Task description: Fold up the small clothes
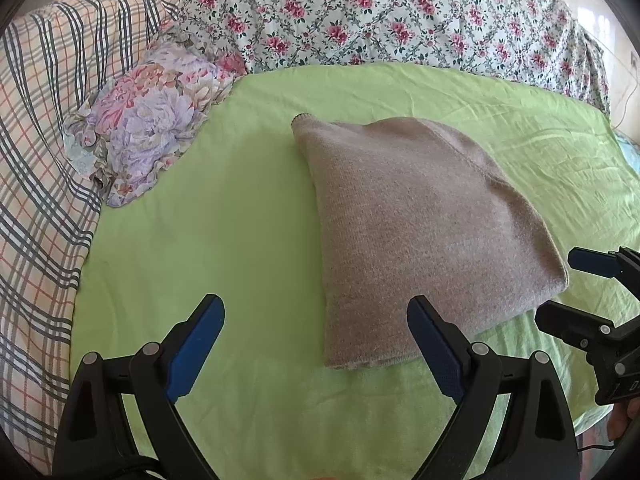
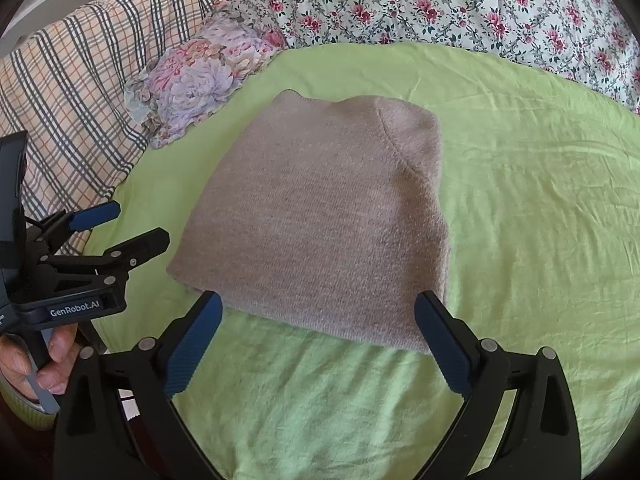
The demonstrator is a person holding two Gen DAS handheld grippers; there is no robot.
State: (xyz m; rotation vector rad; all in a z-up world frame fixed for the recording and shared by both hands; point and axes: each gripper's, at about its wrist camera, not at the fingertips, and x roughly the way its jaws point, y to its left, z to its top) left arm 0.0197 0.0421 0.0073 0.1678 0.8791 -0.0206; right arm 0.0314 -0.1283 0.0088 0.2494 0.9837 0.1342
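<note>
A: Sweater – where's it at?

B: Folded, flat on the green sheet, mid-bed. In left wrist view it runs from center out toward 4 o'clock. In right wrist view it sits dead center, near edge just beyond the fingertips.

A: Left gripper?

B: Jaws spread wide, nothing btwn them but sheet and the sweater's near corner lying beyond. Pads not touching the knit. Right finger tip overlaps sweater's near edge in view, can't tell if it touches.

A: Right gripper?

B: Also spread wide, empty. Sweater's near hem lies just past both tips; no pinch on it. Seen from left wrist cam it's at 4 o'clock, just beside the sweater's right corner.

A: Hand visible?

B: Yes, at 8 o'clock in right wrist view, fingers wrapped round left gripper's handle.

A: Other stuff?

B: Floral pillow at 10 o'clock, apart from sweater. Plaid cover at 9. Floral quilt across 12.
</note>
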